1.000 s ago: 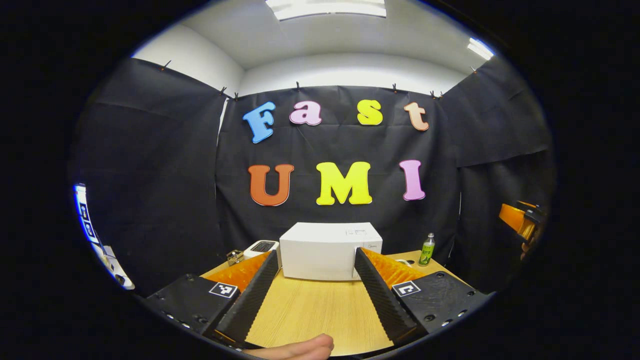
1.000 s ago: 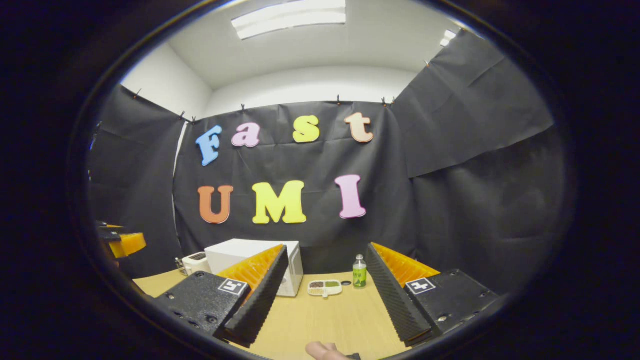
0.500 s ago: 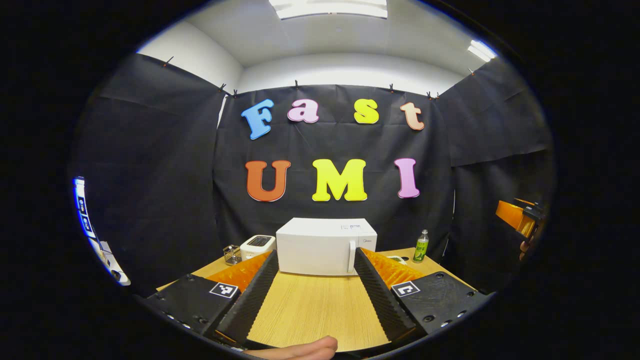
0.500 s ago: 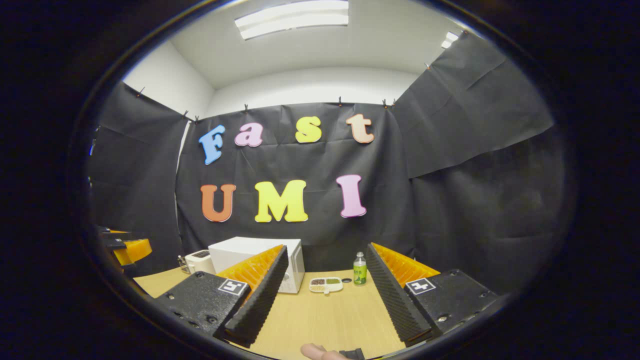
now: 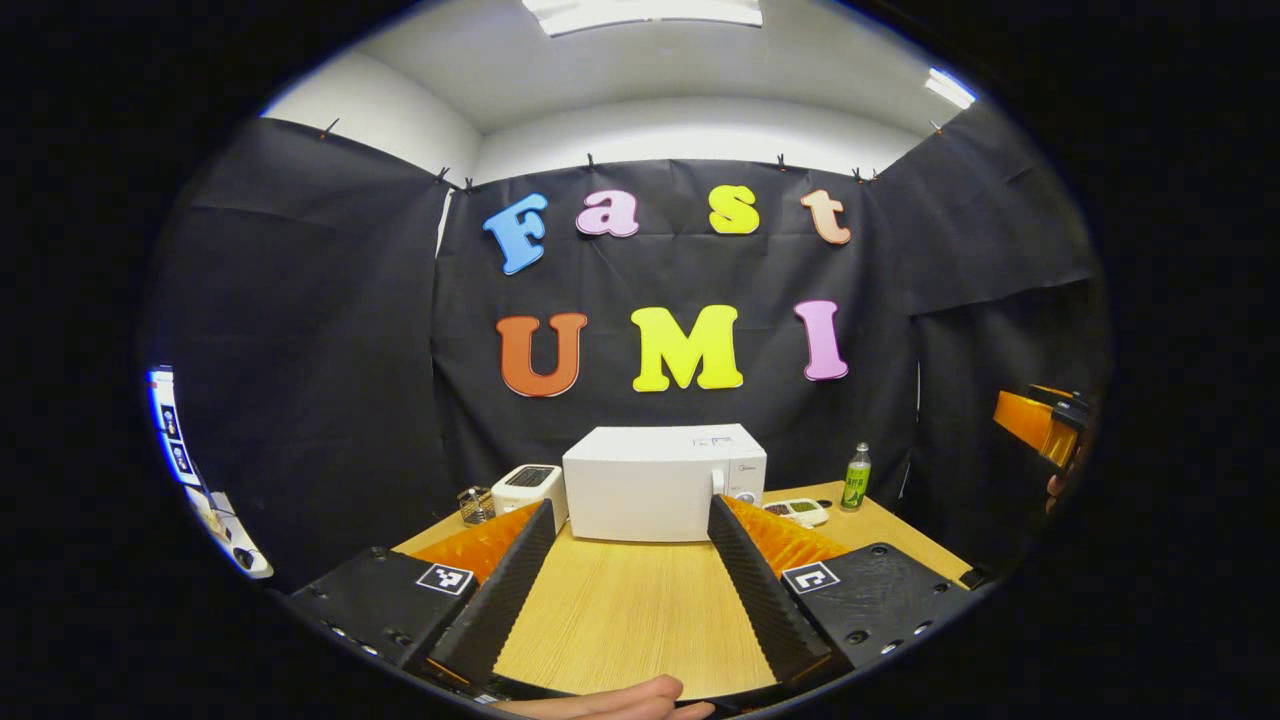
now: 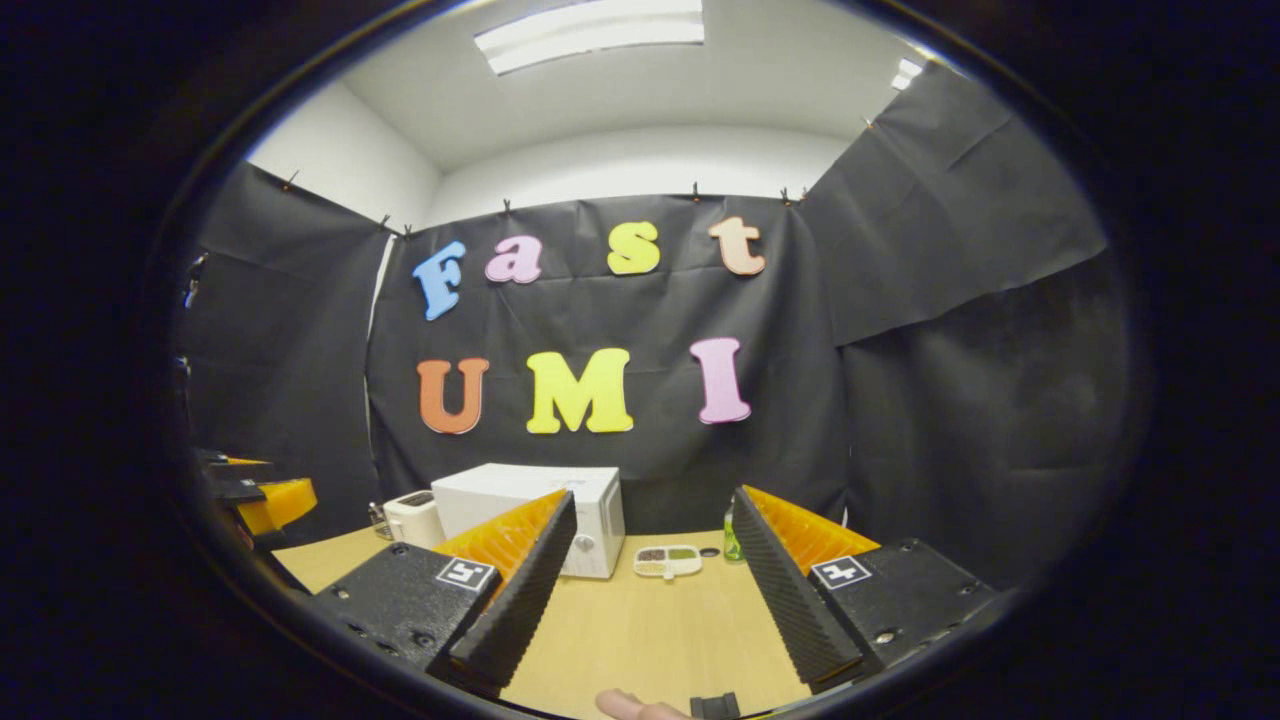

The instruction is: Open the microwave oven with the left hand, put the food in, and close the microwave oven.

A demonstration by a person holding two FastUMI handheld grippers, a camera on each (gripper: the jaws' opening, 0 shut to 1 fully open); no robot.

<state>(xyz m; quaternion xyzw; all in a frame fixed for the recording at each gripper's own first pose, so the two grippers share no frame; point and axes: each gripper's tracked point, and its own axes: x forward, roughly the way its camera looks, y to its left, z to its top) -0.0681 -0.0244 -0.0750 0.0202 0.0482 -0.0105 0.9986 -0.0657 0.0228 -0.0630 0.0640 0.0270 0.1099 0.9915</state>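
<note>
My left tongs (image 5: 620, 590) and right tongs (image 6: 645, 590) were both spread wide and empty over the bench (image 5: 620, 610), so I figured the way to go was lining the left pair up on the microwave (image 5: 660, 482) door's handle (image 5: 716, 482) at its right edge. The food tray (image 6: 667, 561) sat on the bench just right of the microwave. Compared with a second earlier, the left view had risen a bit, bringing the handle and tray out from behind my finger.

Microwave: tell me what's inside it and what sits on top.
The microwave has its door shut, so its inside is hidden. Its top looks bare apart from a small label. The food tray rests on the table beside it.
</note>
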